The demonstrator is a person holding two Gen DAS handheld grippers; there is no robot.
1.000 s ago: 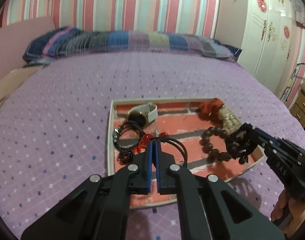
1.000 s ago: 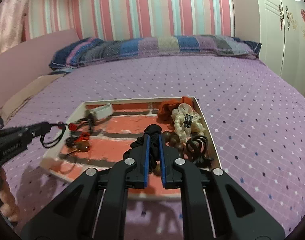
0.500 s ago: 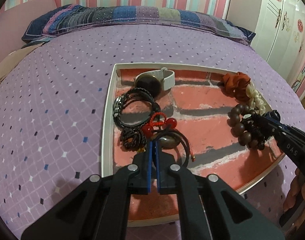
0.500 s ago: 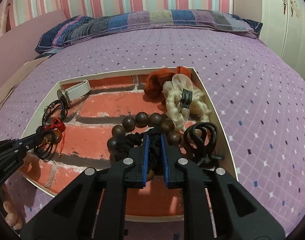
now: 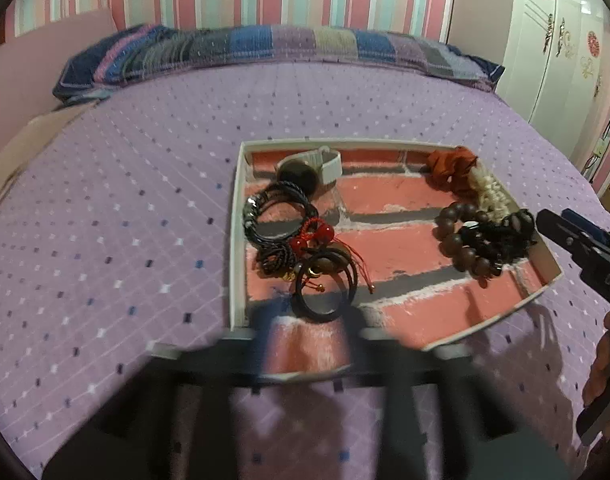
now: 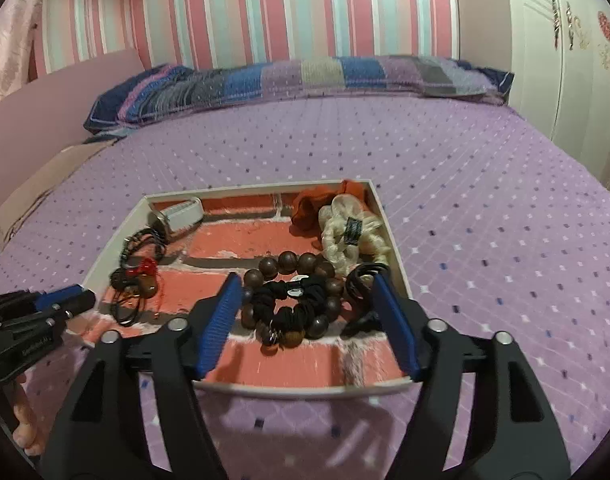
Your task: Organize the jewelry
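A white-rimmed tray (image 5: pixel 236 240) with a brick-pattern floor lies on the purple bed. In its left part lie a watch (image 5: pixel 311 166), black cord bracelets (image 5: pixel 279 216), and a red-bead cord bracelet (image 5: pixel 317 256). In its right part lie a brown bead bracelet (image 6: pixel 293 262), a black scrunchie (image 6: pixel 293 300), a cream scrunchie (image 6: pixel 349 232) and an orange scrunchie (image 6: pixel 321 200). My left gripper (image 5: pixel 309 336) is blurred, open and empty at the tray's near edge. My right gripper (image 6: pixel 307 320) is open and empty, its fingers either side of the black scrunchie.
The purple dotted bedspread (image 5: pixel 105 220) surrounds the tray. A striped pillow (image 6: pixel 305 76) lies at the head. A white wardrobe (image 6: pixel 565 60) stands to the right. A black hair tie (image 6: pixel 363 276) lies by the tray's right wall.
Both grippers opened and drew back. The left let go of the red-bead cord bracelet. The right let go of the black scrunchie, which now rests on the brown beads.
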